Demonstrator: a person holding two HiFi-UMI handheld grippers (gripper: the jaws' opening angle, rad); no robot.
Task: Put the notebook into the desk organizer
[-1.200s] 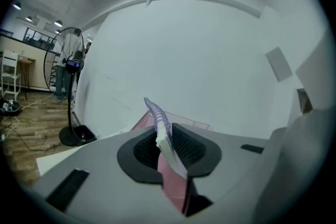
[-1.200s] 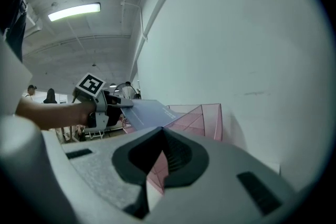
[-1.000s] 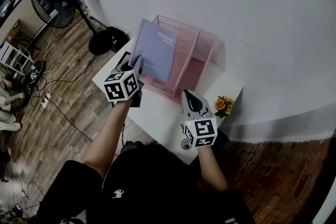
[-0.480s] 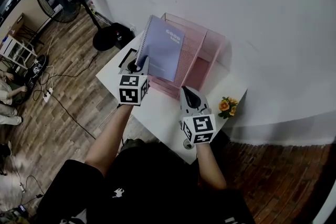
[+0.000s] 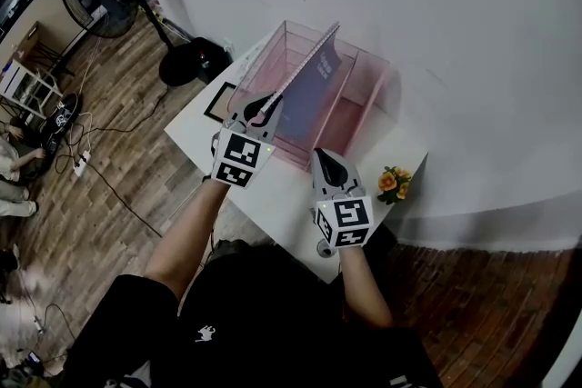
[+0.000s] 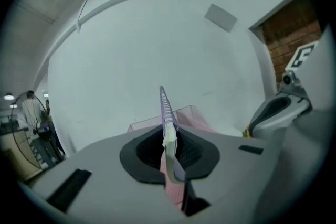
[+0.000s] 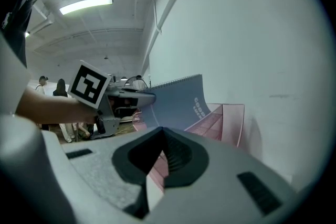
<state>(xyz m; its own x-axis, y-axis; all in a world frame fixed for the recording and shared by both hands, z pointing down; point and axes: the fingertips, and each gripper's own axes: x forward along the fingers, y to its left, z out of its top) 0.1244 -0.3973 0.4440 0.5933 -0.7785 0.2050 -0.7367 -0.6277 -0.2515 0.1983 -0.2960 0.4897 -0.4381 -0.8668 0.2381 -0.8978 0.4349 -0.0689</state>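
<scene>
The left gripper (image 5: 264, 109), whose jaws have just been closing, clamps the near end of a lilac spiral notebook (image 5: 314, 73). It holds the notebook on edge above the pink mesh desk organizer (image 5: 368, 68), likely so that it lines up with a slot (spiral side up). The right gripper (image 5: 325, 161) hovers just in front of the organizer, jaws together and empty, clear of the notebook's path.

Blue notebook (image 5: 316, 75) upright, perhaps inside pink organizer (image 5: 366, 97)
</scene>
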